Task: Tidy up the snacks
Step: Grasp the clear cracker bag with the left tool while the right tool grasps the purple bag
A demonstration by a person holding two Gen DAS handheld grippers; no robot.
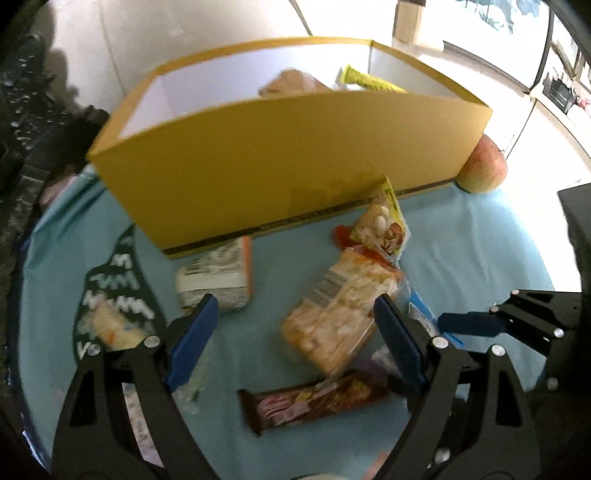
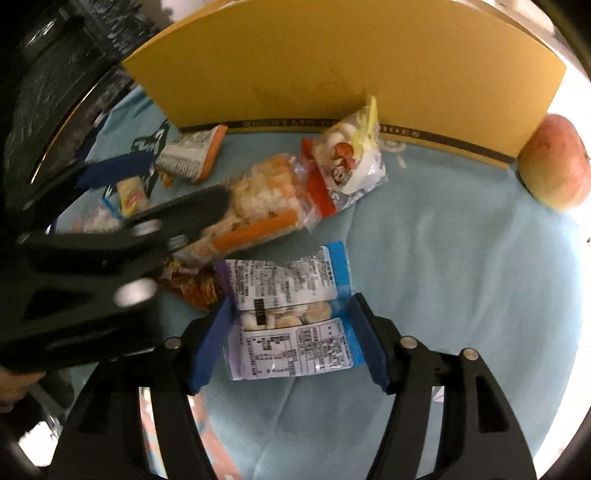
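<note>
Domestic interior, probably a living area. Snack packets lie on a table covered by a light blue cloth (image 2: 461,258), beside a yellow cardboard box (image 1: 295,155) and an apple (image 2: 554,162); pale floor tiles (image 1: 184,33) and a framed picture (image 1: 495,11) appear behind.

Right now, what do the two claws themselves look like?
Both match: the left claw and right claw have matte black, angular frames with triangular cutouts and round silver pivot pins. Each finger ends in a flat blue pad. No cables, markings or sleeves show.
</note>
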